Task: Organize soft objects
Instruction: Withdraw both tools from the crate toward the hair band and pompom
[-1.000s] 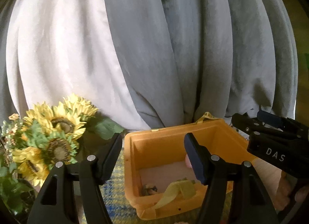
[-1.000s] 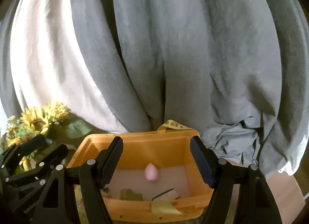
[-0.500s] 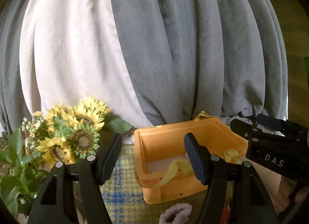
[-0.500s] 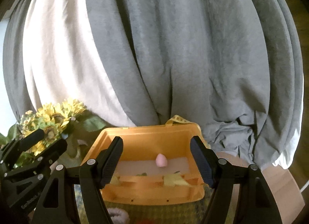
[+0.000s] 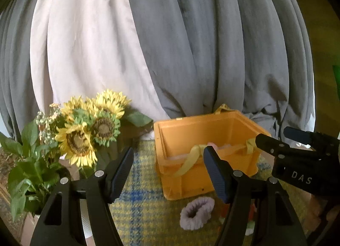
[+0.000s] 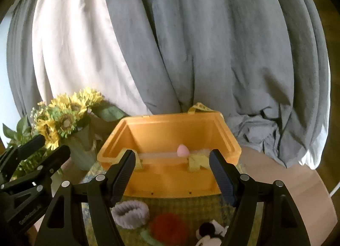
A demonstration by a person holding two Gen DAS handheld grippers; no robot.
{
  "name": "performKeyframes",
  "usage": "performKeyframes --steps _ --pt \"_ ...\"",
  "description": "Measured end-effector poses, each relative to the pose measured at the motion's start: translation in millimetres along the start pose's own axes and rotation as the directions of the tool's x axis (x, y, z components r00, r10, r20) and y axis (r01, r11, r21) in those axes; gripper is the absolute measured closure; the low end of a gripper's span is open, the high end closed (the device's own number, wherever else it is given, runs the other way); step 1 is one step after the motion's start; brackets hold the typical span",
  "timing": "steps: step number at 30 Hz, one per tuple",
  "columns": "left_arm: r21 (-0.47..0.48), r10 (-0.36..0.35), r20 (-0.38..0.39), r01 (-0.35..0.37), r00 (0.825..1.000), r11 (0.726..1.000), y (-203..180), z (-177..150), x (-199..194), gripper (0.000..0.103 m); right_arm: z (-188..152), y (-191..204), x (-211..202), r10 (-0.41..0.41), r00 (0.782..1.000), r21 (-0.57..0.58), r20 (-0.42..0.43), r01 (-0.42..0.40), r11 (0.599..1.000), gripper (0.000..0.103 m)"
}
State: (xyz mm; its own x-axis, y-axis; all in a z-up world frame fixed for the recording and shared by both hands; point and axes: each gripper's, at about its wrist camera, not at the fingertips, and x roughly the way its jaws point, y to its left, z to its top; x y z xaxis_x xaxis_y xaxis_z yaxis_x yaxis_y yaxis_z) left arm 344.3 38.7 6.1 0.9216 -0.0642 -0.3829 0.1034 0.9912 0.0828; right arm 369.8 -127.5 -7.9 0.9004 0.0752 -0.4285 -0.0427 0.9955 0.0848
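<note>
Both tools hover side by side over the near edge of the checked cloth [image 5: 136, 210] on the worktop [image 6: 297, 184]. The left tool [image 5: 167, 171] is released, gripping nothing; the right tool [image 6: 172, 171] likewise has its jaws spread and bare. Nearest lie the soft things: a grey fuzzy scrunchie [image 6: 130, 211] on the left, a red fluffy ball [image 6: 167, 225] beside it, and a black-and-white plush toy [image 6: 209, 234] to the right. Just beyond stands the orange bin [image 6: 170, 180], yellow straps [image 5: 189, 162] draped over its rim, a small pink egg-shaped piece [image 6: 183, 150] inside. Sunflowers [image 5: 89, 131] stand at far left, with grey and white curtains [image 6: 191, 44] behind.
</note>
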Motion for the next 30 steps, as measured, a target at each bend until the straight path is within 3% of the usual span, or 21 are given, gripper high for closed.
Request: performKeyframes --steps 15,30 --pt "0.037 -0.03 -0.122 0.035 0.992 0.999 -12.2 -38.7 7.8 0.036 -41.9 -2.9 10.8 0.005 0.99 -0.018 -0.142 -0.008 1.0 0.03" --pt "0.051 -0.032 -0.275 0.048 0.961 0.998 -14.2 -77.3 40.3 0.036 -74.8 -5.6 45.6 0.043 0.953 -0.01 -0.299 -0.048 0.999 0.03"
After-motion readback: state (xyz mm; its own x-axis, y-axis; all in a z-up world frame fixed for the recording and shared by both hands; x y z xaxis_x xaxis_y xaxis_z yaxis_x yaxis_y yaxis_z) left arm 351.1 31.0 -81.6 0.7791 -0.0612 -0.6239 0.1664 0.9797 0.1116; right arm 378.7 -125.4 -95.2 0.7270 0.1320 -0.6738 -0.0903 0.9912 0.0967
